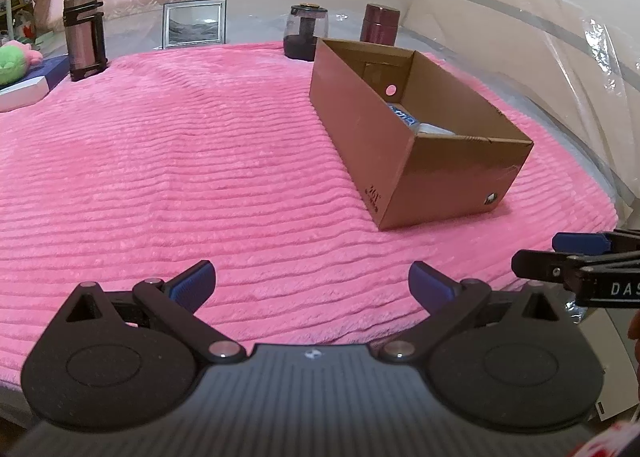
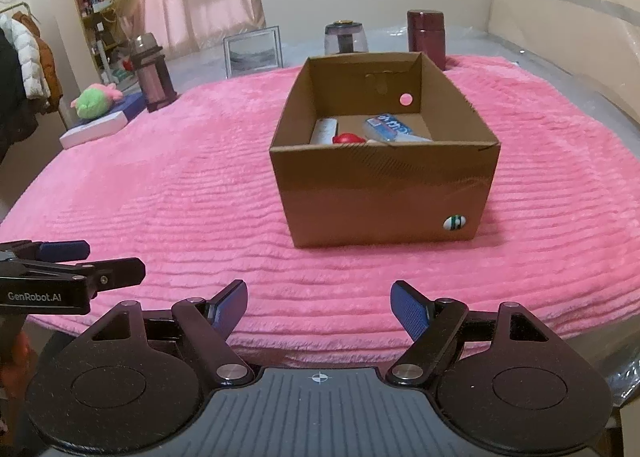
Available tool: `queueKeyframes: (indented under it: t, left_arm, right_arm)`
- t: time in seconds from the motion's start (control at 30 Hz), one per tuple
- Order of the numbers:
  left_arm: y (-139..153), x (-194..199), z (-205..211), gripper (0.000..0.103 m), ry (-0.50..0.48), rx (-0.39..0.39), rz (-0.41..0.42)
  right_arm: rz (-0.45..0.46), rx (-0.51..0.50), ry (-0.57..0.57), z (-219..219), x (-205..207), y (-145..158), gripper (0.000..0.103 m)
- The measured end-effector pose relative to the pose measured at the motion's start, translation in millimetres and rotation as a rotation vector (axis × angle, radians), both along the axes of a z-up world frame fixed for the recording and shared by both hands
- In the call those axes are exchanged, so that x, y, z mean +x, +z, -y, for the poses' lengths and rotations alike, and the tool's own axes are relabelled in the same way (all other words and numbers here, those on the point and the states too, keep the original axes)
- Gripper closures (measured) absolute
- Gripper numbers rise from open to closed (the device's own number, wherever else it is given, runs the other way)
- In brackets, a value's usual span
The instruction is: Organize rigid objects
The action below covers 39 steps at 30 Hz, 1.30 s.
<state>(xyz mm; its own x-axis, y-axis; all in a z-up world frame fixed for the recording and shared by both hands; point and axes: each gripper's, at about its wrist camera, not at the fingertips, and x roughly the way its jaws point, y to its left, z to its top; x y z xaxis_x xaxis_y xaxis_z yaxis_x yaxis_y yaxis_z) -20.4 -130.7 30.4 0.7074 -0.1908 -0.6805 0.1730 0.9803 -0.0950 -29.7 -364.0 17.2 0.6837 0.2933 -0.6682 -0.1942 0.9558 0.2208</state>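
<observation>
An open cardboard box (image 2: 384, 193) stands on a pink ribbed blanket (image 2: 180, 197); in the left wrist view the box (image 1: 400, 145) lies to the right. Inside it I see a blue-and-white tube (image 2: 394, 128), a red round object (image 2: 348, 138) and a white item (image 2: 325, 130). My right gripper (image 2: 319, 307) hovers open over the blanket's near edge, in front of the box, nothing between its blue pads. My left gripper (image 1: 312, 285) is open too, empty, left of the box. Each gripper shows at the other view's side edge.
Along the blanket's far edge stand a steel flask with black handle (image 1: 83, 31), a picture frame (image 1: 195, 22), a clear jar with dark contents (image 1: 306, 31) and a maroon canister (image 1: 379, 24). A green plush (image 2: 94, 101) lies on a white box (image 2: 96, 129) at left. Plastic-wrapped headboard at right.
</observation>
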Motion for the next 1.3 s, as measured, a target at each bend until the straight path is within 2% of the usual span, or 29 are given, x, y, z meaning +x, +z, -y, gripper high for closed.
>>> queueKeyframes:
  t: [0.33,0.9,1.3]
  left_arm:
    - [-4.1,-9.2,-10.3,0.002,0.027,-0.001,-0.01]
    - [4.2,-17.4,-10.7,0.002,0.049,0.005,0.039]
    - [4.0,-17.9,-10.9,0.002,0.049,0.005,0.041]
  right_arm:
    - [0.014,-0.02,0.004,-12.8,-3.1,0.7,0.027]
    - [0.026,-0.013,0.021,-19.1,-4.7,4.2,0.027]
    - [0.028,-0.008,0.021,-17.6,-4.2,3.9,0.027]
